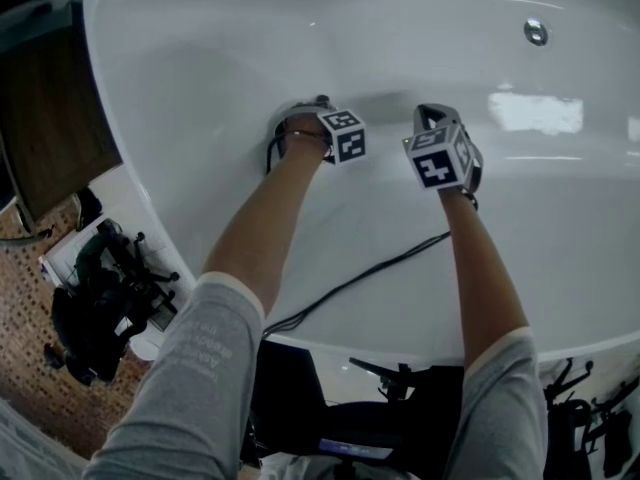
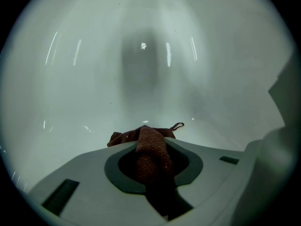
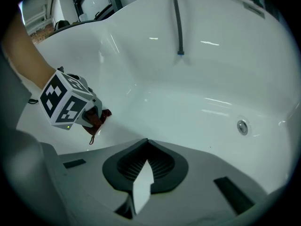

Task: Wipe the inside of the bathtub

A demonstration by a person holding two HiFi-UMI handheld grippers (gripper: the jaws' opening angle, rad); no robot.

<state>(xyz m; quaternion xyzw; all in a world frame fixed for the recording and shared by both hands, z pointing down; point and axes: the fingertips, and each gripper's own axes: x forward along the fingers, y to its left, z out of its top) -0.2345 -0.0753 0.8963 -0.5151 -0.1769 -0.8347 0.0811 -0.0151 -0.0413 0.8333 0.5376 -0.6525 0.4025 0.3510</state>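
Note:
The white bathtub [image 1: 200,58] fills the head view, and both arms reach down into it. My left gripper [image 2: 149,134] is shut on a brown cloth [image 2: 151,150], which bunches out ahead of the jaws close to the tub wall [image 2: 141,69]. From the right gripper view, that left gripper [image 3: 89,114] and its cloth [image 3: 98,119] sit low on the tub's side. My right gripper [image 3: 147,146] hovers beside it over the tub floor, jaws together with nothing in them. In the head view the left gripper [image 1: 300,118] and right gripper [image 1: 433,118] are side by side.
A round metal fitting [image 1: 536,31] sits in the far tub wall [image 3: 242,126]. A black cable [image 1: 370,273] trails over the near rim. A dark hose [image 3: 178,22] hangs over the far rim. Dark gear [image 1: 100,298] lies on the floor at left beside a wooden cabinet [image 1: 50,118].

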